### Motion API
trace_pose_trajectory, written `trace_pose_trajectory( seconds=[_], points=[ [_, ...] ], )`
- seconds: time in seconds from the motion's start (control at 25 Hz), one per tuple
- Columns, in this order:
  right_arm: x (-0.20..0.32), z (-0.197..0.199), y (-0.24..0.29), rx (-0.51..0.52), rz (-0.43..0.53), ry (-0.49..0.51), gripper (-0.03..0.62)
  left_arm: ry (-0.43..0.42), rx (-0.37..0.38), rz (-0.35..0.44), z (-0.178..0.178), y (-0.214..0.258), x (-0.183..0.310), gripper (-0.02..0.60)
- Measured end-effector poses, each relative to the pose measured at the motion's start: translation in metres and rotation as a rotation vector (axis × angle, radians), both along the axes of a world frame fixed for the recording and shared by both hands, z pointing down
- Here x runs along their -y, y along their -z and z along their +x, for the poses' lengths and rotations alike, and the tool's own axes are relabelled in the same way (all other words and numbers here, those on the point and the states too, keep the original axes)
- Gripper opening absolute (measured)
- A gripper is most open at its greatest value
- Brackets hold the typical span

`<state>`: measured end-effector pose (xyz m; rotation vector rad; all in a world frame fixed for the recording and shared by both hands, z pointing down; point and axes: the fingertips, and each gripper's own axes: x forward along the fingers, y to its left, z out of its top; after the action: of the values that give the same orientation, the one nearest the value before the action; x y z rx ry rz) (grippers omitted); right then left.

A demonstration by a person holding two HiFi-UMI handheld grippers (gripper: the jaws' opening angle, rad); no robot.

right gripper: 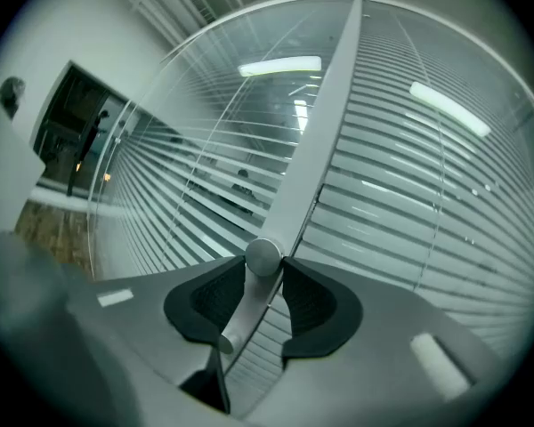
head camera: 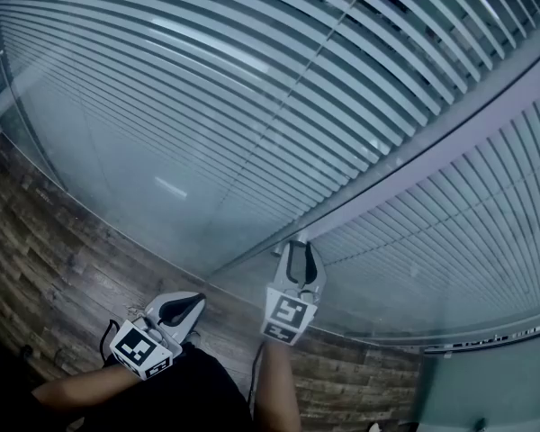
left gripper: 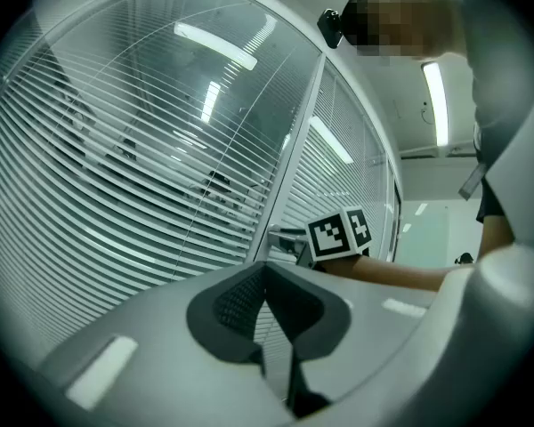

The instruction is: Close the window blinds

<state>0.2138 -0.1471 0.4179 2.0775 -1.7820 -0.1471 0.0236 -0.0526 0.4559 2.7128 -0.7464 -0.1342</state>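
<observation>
Clearance record: glazed partition, head view.
Forward passage is barred from 9 through 12 to 4 o'clock by the glass pane (head camera: 162, 151) and the frame post (head camera: 414, 160); the blind slats (head camera: 252, 70) are seen behind the glass. At 6 o'clock the knob (right gripper: 263, 256) on the post is taken up by the right gripper (head camera: 299, 247), jaws pressed on it. Open room is found over the wooden floor (head camera: 45, 241) at 8 o'clock, where the left gripper (head camera: 187, 306) is held apart from the glass.

Blinds (head camera: 207, 88) cropped at the head view's top and right edges
</observation>
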Motion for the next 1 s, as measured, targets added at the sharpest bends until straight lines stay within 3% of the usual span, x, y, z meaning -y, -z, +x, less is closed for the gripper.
trace_pose_trajectory(
  seconds=[0.16,0.4,0.56,0.8,1.0],
  points=[
    [-0.009,0.0,0.008,0.292,0.13,-0.012,0.143,0.003,-0.004,-0.002,0.0,0.002,-0.002,-0.002],
    [-0.006,0.003,0.011,0.428,0.162,-0.03,0.147,0.013,-0.012,-0.014,-0.002,0.003,-0.005,-0.002],
    [-0.006,0.005,0.015,0.433,0.159,-0.044,0.133,0.012,-0.019,-0.031,-0.003,0.004,-0.006,-0.002],
    [-0.004,0.006,0.013,0.353,0.12,-0.025,0.129,-0.004,-0.007,-0.007,0.002,0.007,-0.008,-0.002],
    [-0.003,0.004,0.014,0.185,0.062,-0.014,0.129,0.001,-0.01,-0.021,-0.001,0.006,-0.007,-0.002]
  ],
)
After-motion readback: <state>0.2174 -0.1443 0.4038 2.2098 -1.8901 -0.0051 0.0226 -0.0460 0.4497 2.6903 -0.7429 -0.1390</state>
